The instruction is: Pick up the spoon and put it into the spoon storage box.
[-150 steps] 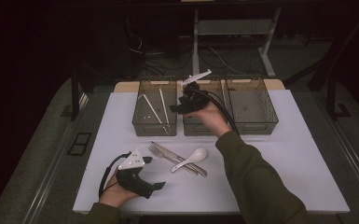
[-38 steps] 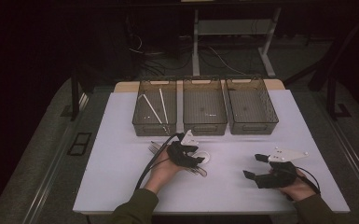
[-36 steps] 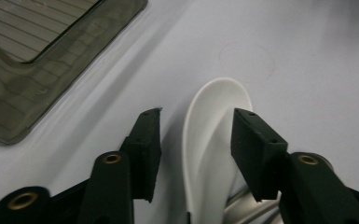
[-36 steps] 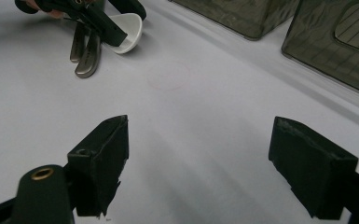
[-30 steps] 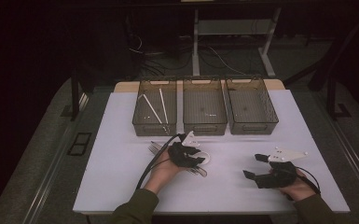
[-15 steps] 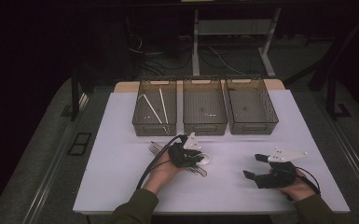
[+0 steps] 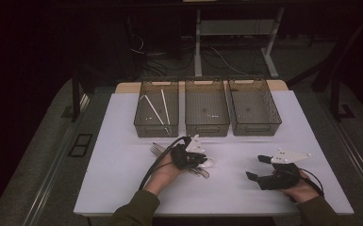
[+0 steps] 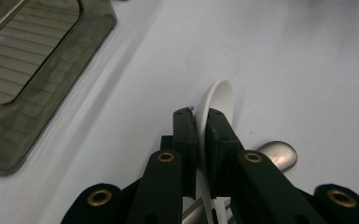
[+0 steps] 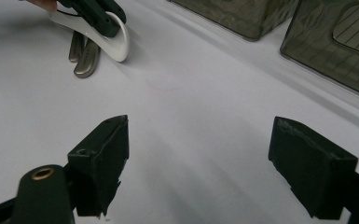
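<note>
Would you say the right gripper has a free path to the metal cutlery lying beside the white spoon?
Probably not cleanly. The right gripper is open with bare table ahead, but the left gripper sits over the metal cutlery, shut on the white spoon lying on it.

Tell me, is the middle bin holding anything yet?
Empty: the middle bin shows only bare ribbed floor. The white sticks lie in the left bin.

You have open white table (image 7: 122, 188) between the two grippers and along the near edge. Three bins (image 7: 207, 107) stand side by side across the far side, blocking a low pass. Metal cutlery (image 7: 158, 149) lies beside your left gripper (image 7: 202, 157).
</note>
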Motion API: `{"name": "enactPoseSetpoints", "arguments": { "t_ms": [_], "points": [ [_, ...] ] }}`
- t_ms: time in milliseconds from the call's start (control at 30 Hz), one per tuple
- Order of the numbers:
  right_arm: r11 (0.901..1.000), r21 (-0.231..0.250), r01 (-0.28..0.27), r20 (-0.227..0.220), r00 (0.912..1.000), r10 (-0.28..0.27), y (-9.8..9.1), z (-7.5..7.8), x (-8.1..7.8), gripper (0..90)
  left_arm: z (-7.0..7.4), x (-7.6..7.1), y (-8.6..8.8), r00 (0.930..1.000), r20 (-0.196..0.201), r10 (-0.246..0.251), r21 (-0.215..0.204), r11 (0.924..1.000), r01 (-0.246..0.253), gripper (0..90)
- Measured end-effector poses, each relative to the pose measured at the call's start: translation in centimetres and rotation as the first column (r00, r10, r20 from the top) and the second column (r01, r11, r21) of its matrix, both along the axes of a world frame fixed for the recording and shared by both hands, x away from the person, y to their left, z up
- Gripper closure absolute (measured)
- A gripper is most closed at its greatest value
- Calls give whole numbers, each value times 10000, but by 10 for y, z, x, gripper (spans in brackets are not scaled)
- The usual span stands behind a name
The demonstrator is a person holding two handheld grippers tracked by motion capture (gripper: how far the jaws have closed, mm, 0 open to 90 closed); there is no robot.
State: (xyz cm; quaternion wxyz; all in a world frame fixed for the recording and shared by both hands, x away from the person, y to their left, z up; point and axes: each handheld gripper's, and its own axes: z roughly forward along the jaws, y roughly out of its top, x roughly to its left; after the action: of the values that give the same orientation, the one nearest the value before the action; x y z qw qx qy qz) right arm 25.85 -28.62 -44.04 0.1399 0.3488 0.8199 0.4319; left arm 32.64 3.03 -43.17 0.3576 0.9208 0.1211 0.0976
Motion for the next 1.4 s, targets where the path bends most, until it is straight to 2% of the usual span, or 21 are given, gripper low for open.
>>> {"name": "enactPoseSetpoints", "arguments": {
  "t_ms": [100, 267, 467, 567, 667, 767, 867, 1000, 1033, 1167, 1400],
  "points": [
    [10000, 14, 1, 57, 10000, -1, 0, 0, 0, 202, 5, 2, 0, 10000, 9, -38, 67, 10000, 38, 838],
    [10000, 17, 29, 60, 10000, -29, 0, 1, 0, 202, 18, 9, -1, 10000, -71, -31, -146, 9999, 30, 838],
    [9999, 115, 70, 67, 10000, -71, -1, 2, -1, 202, 42, 20, -7, 9994, 230, -248, -111, 9996, 251, 838],
    [9999, 118, 92, 99, 9999, -93, -1, 2, -1, 202, 53, 27, -9, 9991, 251, -338, -333, 9988, 346, 839],
    [9997, 189, 137, 62, 9999, -138, -1, 3, -1, 202, 63, 35, -12, 9984, 399, -407, -346, 9985, 421, 838],
    [9997, 189, 140, 93, 9999, -142, -2, 3, -1, 202, 73, 44, -14, 9978, 475, -460, -611, 9969, 489, 838],
    [9997, 180, 145, 128, 9998, -147, -2, 3, -1, 202, 81, 53, -17, 9967, 637, -512, -701, 9960, 556, 838],
    [9995, 232, 200, 117, 9997, -203, -2, 4, -1, 202, 87, 65, -23, 9964, 717, -457, -694, 9963, 507, 838],
    [9995, 234, 199, 123, 9997, -202, -2, 4, -1, 202, 88, 69, -24, 9955, 770, -551, -560, 9967, 595, 838],
    [9995, 252, 180, 162, 9997, -184, -2, 4, -1, 203, 93, 83, -29, 9955, 848, -418, -707, 9963, 479, 838],
    [9990, 375, 250, 150, 9996, -256, -3, 5, -1, 203, 97, 108, -38, 9947, 965, -357, -640, 9971, 420, 837]
  ]
}}
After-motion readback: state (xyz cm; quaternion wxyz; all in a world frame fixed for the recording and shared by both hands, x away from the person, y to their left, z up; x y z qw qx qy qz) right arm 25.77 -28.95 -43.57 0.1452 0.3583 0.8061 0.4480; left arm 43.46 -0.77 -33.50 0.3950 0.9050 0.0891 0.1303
